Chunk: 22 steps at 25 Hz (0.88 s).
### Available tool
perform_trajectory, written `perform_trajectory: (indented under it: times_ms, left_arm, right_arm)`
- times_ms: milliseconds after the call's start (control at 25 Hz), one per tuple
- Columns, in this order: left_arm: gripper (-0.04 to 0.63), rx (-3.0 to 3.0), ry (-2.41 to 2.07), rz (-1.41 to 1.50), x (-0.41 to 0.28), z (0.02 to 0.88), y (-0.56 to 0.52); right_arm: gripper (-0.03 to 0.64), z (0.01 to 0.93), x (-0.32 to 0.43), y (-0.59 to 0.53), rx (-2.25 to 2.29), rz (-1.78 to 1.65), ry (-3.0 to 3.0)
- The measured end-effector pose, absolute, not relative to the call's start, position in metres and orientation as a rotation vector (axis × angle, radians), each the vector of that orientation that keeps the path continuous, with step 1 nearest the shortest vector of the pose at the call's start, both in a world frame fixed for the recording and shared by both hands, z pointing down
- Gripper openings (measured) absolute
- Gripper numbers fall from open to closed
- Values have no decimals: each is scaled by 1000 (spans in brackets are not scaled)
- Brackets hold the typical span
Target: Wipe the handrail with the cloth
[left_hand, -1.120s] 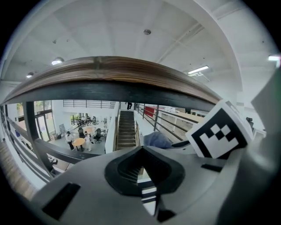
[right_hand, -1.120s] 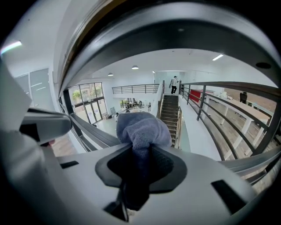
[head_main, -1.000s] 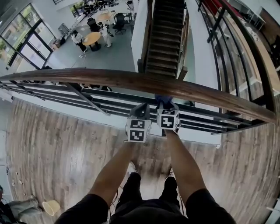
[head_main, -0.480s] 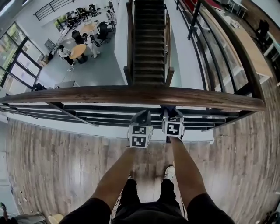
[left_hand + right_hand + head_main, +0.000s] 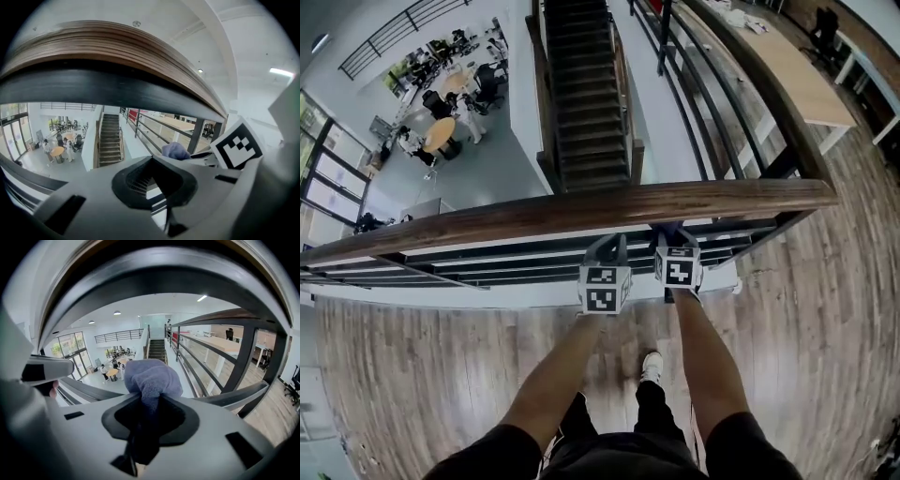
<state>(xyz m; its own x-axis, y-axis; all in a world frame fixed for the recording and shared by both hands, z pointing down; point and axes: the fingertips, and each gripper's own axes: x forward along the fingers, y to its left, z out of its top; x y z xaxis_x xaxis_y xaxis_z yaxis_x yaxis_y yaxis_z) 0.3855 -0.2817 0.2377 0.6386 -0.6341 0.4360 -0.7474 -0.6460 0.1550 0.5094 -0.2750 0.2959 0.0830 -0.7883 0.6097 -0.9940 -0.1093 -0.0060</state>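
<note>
Cloth (image 5: 152, 376) – blue-grey terry, bunched into a rounded wad. It's pinched in the R gripper (image 5: 149, 401): jaws clamped on its tail, wad sticking out ahead of the tips. It sits just under the handrail (image 5: 581, 211), by the rail's near edge; can't confirm contact w/ the wood from any view. To wipe well, my read: lift the wad onto the rail's top face, press enough to flatten it, then drag along the length in one steady pass. Keep gripper plastic off the wood and the grip tight so the cloth doesn't drop over the edge. Handrail looks like brown wood w/ visible grain lines, a black strip on its underside and dark horizontal bars (image 5: 534, 255) below it. L gripper (image 5: 153, 158) is just beside the R one, also under the rail – jaws together, nothing in them. Staircase (image 5: 591, 103) lies beyond the rail, going down.
</note>
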Motion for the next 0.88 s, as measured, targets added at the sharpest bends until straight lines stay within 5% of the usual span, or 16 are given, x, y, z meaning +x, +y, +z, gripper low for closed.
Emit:
perform_trajectory:
  times_ms: [400,880]
  left_arm:
    - [-2,2611,-991,538,543,229,-235]
    - [-2,2668,-836,543,671,244,-202]
  right_arm:
    - [95,285,685,-219,2034,674,-1670]
    - [95,289,798,-185,2093,709,-1629]
